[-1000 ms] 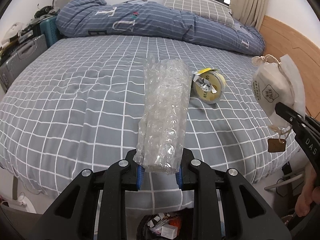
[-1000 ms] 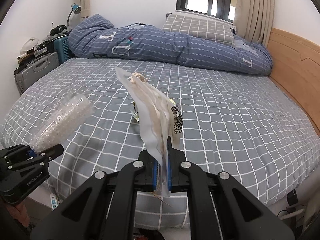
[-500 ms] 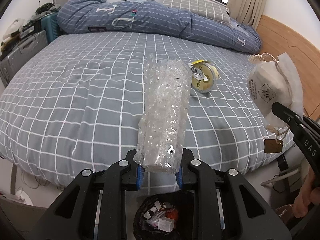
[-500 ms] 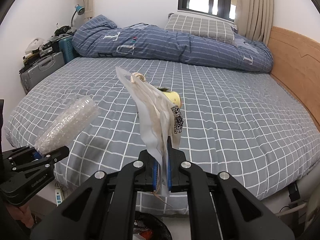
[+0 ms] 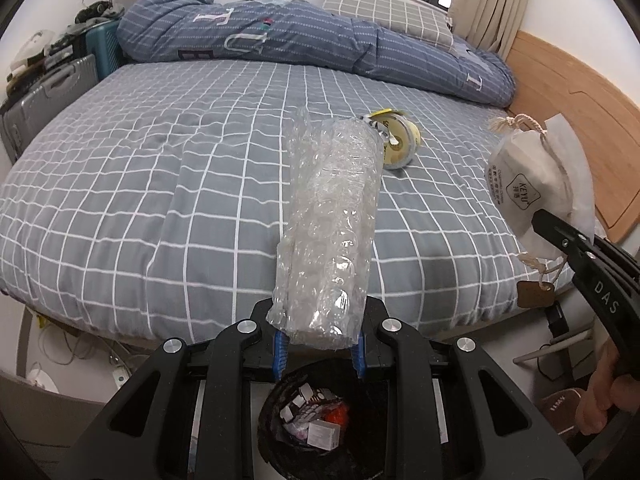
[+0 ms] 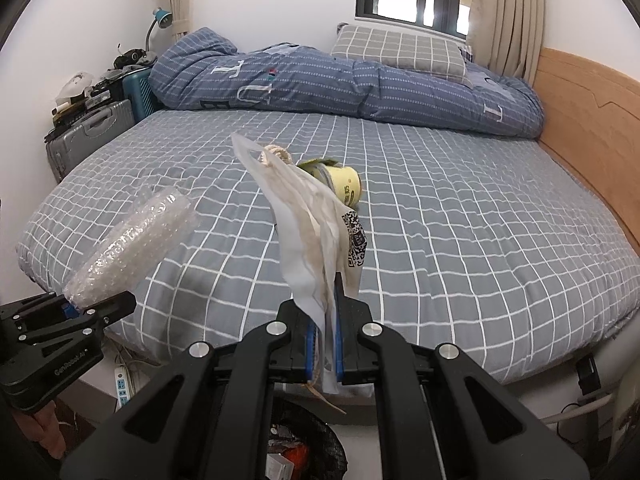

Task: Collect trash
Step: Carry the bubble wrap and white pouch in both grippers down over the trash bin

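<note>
My left gripper (image 5: 319, 354) is shut on a clear roll of bubble wrap (image 5: 332, 224) that stands out ahead of it; the roll also shows in the right wrist view (image 6: 132, 244). My right gripper (image 6: 323, 354) is shut on a white drawstring pouch with a plastic bag (image 6: 316, 224), seen too in the left wrist view (image 5: 532, 184). Both are held off the bed's near edge, above a black trash bin (image 5: 316, 424) with scraps inside, which also shows low in the right wrist view (image 6: 304, 448). A yellow cup (image 5: 396, 140) lies on its side on the bed (image 5: 160, 168).
A blue duvet (image 6: 340, 80) and a checked pillow (image 6: 400, 52) lie at the far side of the bed. Suitcases (image 6: 92, 132) stand at the left. A wooden headboard (image 6: 592, 120) runs along the right. A power strip (image 6: 122, 386) and cables lie on the floor.
Both grippers have drawn back from the bed with their loads. The trash bin has come into view beneath them. The yellow cup has stayed where it was.
</note>
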Motion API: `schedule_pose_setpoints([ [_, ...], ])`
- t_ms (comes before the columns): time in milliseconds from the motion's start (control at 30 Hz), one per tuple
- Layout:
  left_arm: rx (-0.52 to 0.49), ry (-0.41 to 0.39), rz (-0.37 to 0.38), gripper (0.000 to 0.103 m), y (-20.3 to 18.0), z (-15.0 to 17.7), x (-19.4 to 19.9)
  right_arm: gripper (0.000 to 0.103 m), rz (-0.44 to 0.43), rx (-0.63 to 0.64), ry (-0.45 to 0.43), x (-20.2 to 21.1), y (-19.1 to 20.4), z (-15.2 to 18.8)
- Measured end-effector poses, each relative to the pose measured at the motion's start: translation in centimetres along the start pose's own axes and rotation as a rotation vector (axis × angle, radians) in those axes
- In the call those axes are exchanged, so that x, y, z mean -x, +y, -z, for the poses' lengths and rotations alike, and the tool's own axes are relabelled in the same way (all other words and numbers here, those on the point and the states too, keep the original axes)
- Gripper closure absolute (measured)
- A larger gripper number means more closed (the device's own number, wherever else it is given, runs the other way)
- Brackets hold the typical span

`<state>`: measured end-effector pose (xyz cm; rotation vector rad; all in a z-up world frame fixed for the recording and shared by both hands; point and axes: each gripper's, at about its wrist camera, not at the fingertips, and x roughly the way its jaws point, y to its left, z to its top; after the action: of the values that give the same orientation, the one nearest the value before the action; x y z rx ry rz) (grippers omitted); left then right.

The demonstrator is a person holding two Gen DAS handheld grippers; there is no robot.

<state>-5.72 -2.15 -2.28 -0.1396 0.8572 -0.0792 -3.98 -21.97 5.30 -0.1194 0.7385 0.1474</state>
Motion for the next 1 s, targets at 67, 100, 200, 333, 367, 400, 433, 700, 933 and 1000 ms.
schedule_pose_setpoints([
  [67, -0.001, 0.001, -0.004, 0.079, -0.1, 0.6, 0.4, 0.097, -0.002, 0.002, 0.004, 0.3, 0.0, 0.5],
  [100, 0.001, 0.001, -0.007, 0.079, -0.1, 0.8, 0.5, 0.097, -0.005, 0.006, 0.008, 0.4, 0.1, 0.8],
  [200, 0.007, 0.010, -0.005, 0.079, 0.0, 1.7, 0.8, 0.097, -0.010, 0.008, 0.017, 0.8, 0.3, 1.4],
  [333, 0.014, 0.024, -0.005, 0.079, 0.1, 3.0, 1.2, 0.097, -0.015, 0.009, 0.034, 1.1, 0.6, 2.5],
  [367, 0.015, 0.029, -0.005, 0.079, 0.1, 3.3, 1.3, 0.097, -0.015, 0.010, 0.038, 1.2, 0.6, 2.8],
  [400, 0.018, 0.035, -0.005, 0.079, 0.1, 3.7, 1.4, 0.097, -0.017, 0.008, 0.042, 1.3, 0.7, 3.0],
  [433, 0.020, 0.038, -0.006, 0.079, 0.2, 3.9, 1.4, 0.097, -0.018, 0.008, 0.047, 1.4, 0.7, 3.3],
  [700, 0.035, 0.065, -0.006, 0.079, 0.1, 5.9, 1.9, 0.097, -0.021, -0.003, 0.084, 2.4, 0.7, 5.3],
  [933, 0.038, 0.095, -0.008, 0.079, -0.2, 7.8, 2.6, 0.097, -0.029, -0.005, 0.121, 3.2, 1.4, 7.8],
  [1000, 0.038, 0.107, -0.011, 0.079, -0.2, 8.5, 2.7, 0.097, -0.031, -0.012, 0.141, 3.2, 1.5, 8.5],
])
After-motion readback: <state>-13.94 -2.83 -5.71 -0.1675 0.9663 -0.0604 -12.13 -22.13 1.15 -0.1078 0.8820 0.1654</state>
